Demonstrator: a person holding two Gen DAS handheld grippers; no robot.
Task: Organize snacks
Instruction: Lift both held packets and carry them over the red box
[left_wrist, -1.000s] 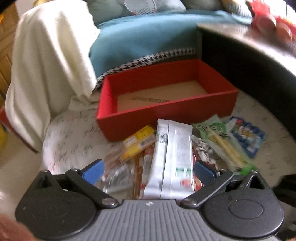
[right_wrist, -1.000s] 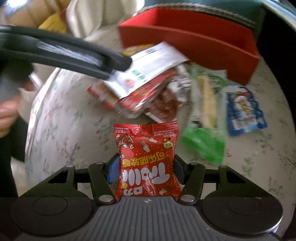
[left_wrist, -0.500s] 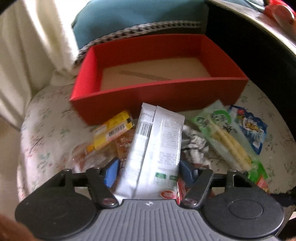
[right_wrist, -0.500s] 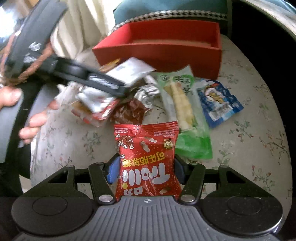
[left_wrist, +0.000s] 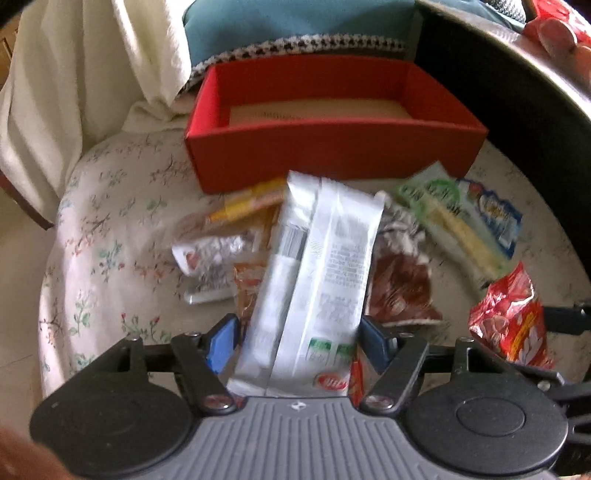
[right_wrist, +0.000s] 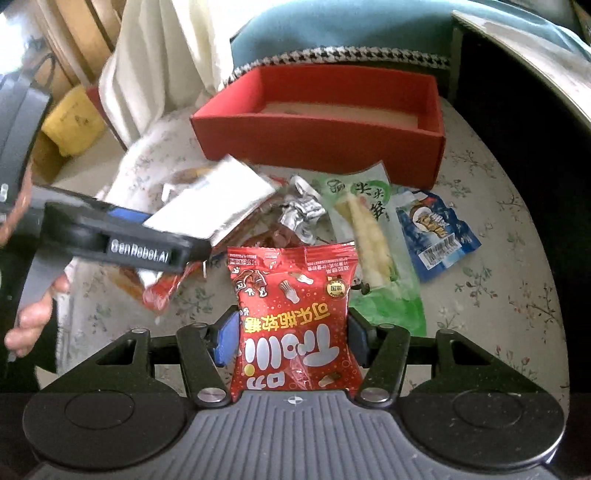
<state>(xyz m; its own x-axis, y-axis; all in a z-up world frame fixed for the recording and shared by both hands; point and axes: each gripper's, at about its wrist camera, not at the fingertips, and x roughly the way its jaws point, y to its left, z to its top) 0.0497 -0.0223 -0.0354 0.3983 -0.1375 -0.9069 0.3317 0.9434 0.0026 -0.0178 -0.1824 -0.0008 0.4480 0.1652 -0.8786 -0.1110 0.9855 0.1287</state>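
I hold two packets above the floral tablecloth (right_wrist: 517, 206), short of the empty red cardboard box (left_wrist: 332, 147). My right gripper (right_wrist: 293, 341) is clamped on the red gummy-candy bag (right_wrist: 295, 314), both blue pads pressing its crinkled sides. My left gripper (left_wrist: 297, 343) carries the white foil-backed packet (left_wrist: 325, 280); its jaws have just been widening slightly after closing in on the packet. The right pad meets the edge, but blur hides the left contact, so I cannot tell how firm that grip is.

Risks, in my judgement: the slick, flat white packet could slide out of a loosened hold, and a small red wrapper that seems caught beside it could come along. The pillow-shaped gummy bag is soft and may buckle.

Left on the cloth: a glossy green bamboo-shoot pouch (right_wrist: 369, 236), a blue pouch (right_wrist: 436, 229) and crumpled silver foil (right_wrist: 303, 210).
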